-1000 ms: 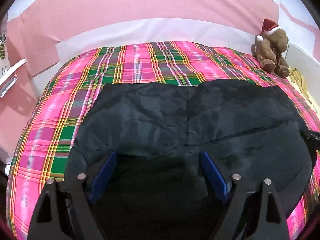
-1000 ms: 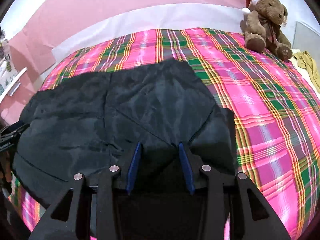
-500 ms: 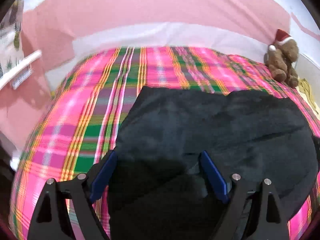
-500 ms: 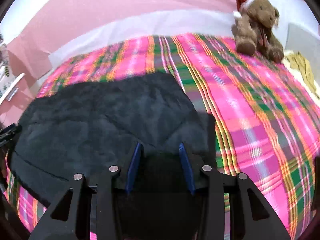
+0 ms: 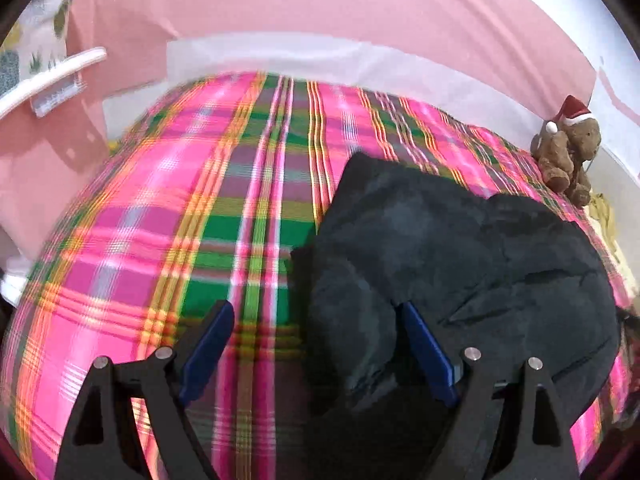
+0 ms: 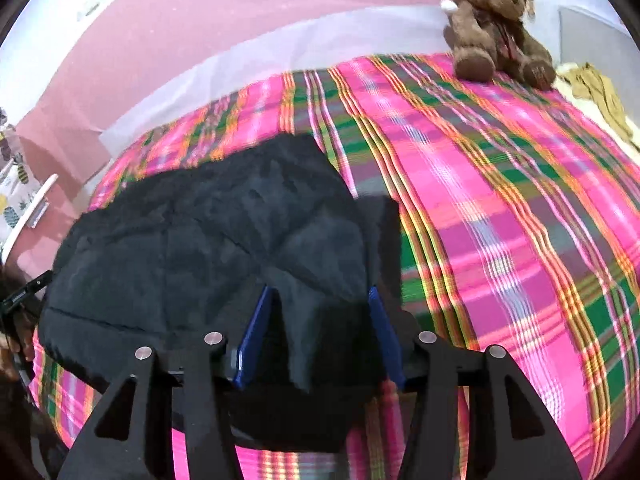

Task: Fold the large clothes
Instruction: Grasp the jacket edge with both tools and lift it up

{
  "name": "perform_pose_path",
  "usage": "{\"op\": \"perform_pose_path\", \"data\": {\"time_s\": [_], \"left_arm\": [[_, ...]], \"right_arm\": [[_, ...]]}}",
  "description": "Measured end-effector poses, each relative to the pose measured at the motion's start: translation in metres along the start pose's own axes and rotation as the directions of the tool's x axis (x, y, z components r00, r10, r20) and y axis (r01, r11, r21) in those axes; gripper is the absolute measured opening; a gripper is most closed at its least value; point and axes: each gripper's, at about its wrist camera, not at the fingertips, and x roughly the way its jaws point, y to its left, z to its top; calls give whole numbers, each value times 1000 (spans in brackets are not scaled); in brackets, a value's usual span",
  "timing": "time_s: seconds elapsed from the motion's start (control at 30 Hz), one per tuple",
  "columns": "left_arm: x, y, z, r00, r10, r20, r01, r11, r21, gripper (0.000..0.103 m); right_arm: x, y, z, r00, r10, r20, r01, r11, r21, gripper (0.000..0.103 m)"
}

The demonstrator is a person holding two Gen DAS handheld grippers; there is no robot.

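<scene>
In the left wrist view the left gripper [image 5: 312, 344] stands released over the plaid bedspread [image 5: 168, 240] beside the bunched black garment [image 5: 460, 264], while in the right wrist view the right gripper [image 6: 318, 320], jaws just opening, straddles a garment [image 6: 208, 248] edge unclamped, folding judged partway, squaring remaining.

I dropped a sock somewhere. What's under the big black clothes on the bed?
Around the black garment only the pink plaid blanket shows, running under its edges. Whatever lies beneath the middle is covered, so a sock there can't be seen.
</scene>
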Motion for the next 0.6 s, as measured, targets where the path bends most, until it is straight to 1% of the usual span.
{"op": "perform_pose_path", "data": {"time_s": [0.07, 0.1, 0.17, 0.3, 0.43, 0.5, 0.6], "left_arm": [[10, 3, -2, 999, -31, -28, 31, 999, -22, 88], [15, 5, -3, 998, -45, -39, 44, 999, -28, 88], [21, 5, -1, 997, -64, -54, 62, 998, -27, 89], [30, 5, 11, 992, -95, -87, 96, 995, 5, 89], [42, 5, 22, 986, -127, -111, 128, 992, 7, 90], [52, 2, 25, 983, -138, -118, 141, 990, 9, 91], [64, 4, 24, 974, -186, -129, 184, 983, -26, 92]], "right_arm": [[11, -9, -5, 999, 23, -25, -22, 999, 39, 53], [14, -13, -6, 999, 30, -33, -28, 998, 62, 58], [22, -20, -5, 998, 40, -43, -35, 994, 100, 63], [30, -24, 0, 997, 54, -58, -48, 993, 111, 63], [36, -27, 7, 994, 78, -72, -68, 990, 126, 63], [44, -31, 11, 991, 105, -85, -92, 985, 143, 63], [55, -38, 12, 983, 154, -103, -135, 975, 174, 66]]}}
